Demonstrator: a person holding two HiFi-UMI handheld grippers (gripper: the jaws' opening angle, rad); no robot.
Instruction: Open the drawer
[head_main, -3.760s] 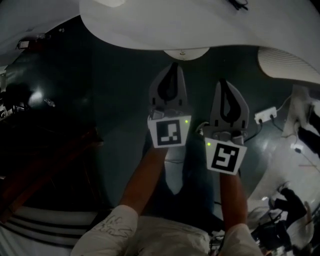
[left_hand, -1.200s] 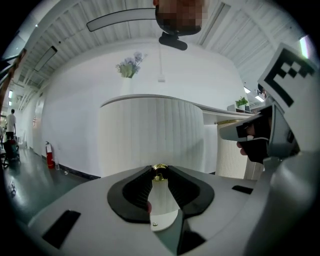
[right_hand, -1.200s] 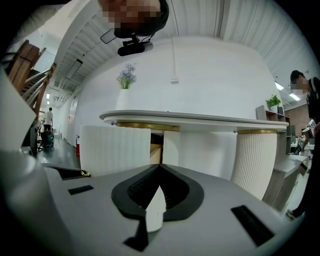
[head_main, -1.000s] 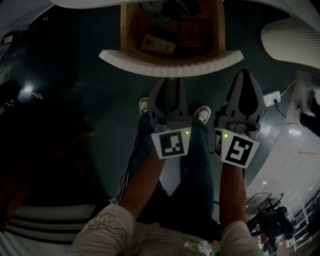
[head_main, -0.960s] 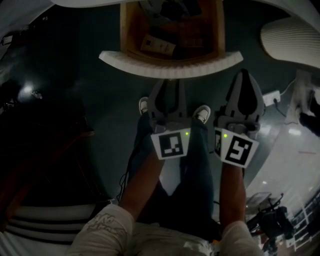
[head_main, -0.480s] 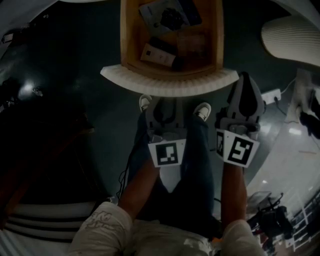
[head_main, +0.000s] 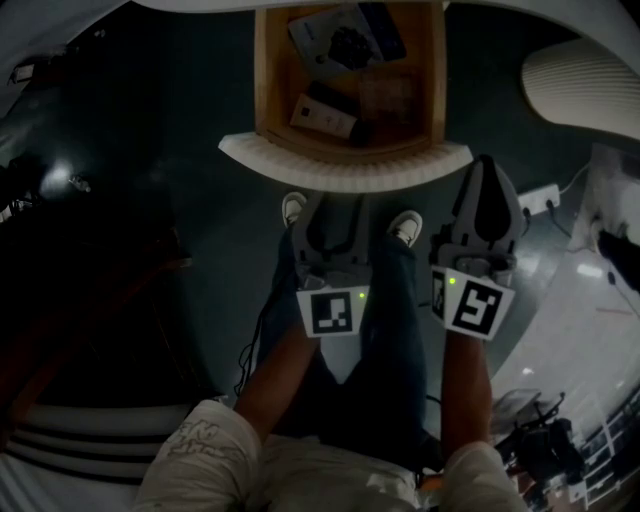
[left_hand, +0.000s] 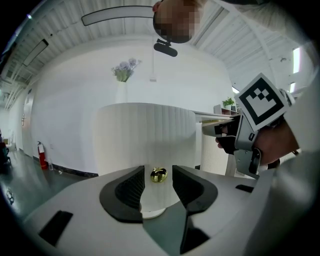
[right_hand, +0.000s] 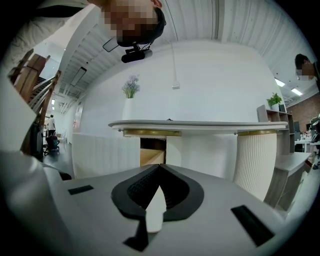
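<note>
The drawer (head_main: 345, 170) stands pulled out from under the white table, its ribbed white front curved and its wooden box (head_main: 268, 80) exposed. My left gripper (head_main: 333, 205) sits just before that front. In the left gripper view its jaws are opening around the small gold knob (left_hand: 159, 174), with a gap on each side and the pads off it. The ribbed front (left_hand: 145, 135) fills the view behind the left gripper (left_hand: 158, 182). My right gripper (head_main: 487, 170) hangs to the right of the drawer, shut with nothing in it (right_hand: 160, 167). The drawer front (right_hand: 105, 152) shows at its left.
Inside the drawer lie a dark box (head_main: 325, 115) and a printed booklet (head_main: 345, 35). The person's shoes (head_main: 405, 226) stand under the drawer front. A ribbed white pedestal (head_main: 580, 85) is at the right, a power strip (head_main: 540, 197) on the floor. A vase of flowers (left_hand: 123, 75) tops the table.
The drawer has slid out from shut to well open, a little further in the last second. The left gripper's jaws have spread apart off the knob. The right gripper has stayed beside it.
</note>
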